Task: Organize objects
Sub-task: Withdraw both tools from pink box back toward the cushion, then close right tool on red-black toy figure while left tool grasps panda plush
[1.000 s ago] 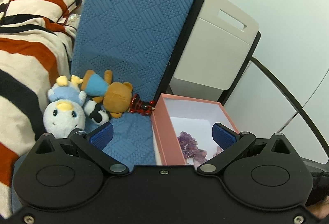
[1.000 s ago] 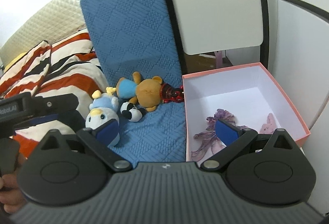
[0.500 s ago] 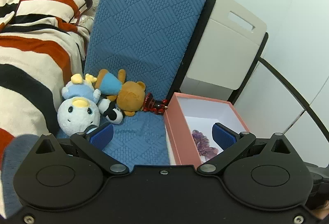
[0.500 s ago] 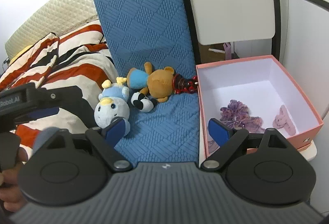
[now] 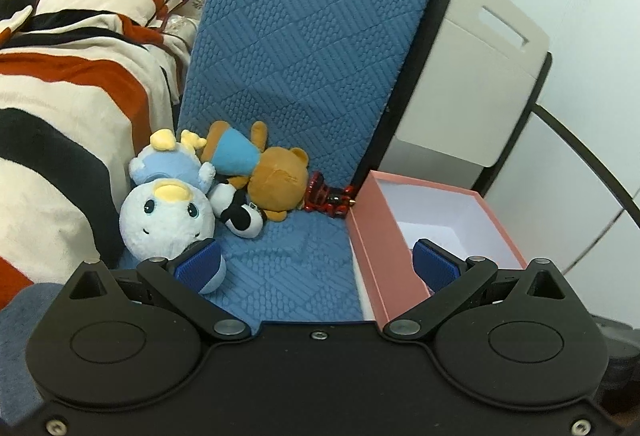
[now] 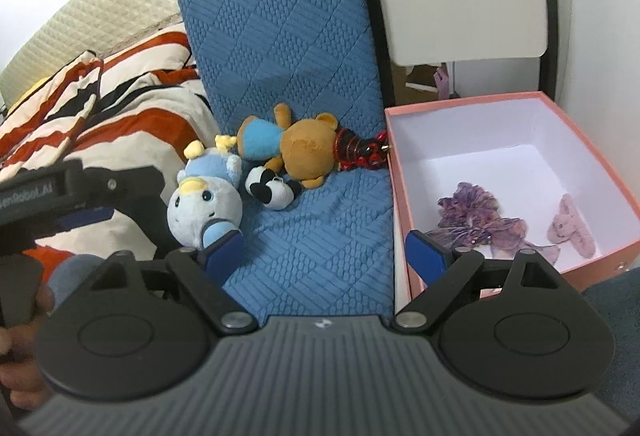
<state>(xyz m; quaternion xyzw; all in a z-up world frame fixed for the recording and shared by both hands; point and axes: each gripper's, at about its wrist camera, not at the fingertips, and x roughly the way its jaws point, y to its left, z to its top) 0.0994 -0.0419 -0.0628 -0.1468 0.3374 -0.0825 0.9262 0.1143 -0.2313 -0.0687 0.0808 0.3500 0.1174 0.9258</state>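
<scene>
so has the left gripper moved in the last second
Yes. In its own view the pink box and plush toys slid right and the striped blanket filled more of the frame, so the left gripper swung left, jaws open.

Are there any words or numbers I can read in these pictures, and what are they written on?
"...enRobot.AI": white letters on the side of the left gripper, seen from the right wrist; the start is cut off and it is blurry.
Small logo on the right gripper body: too small to read.
Toys and pink box: no writing.

Left tool (image 5: 316, 266) spread wide, empty, plush toys (image 5: 208, 188) on blue cushion (image 5: 304, 76), pink box (image 5: 384, 236) beside
</scene>
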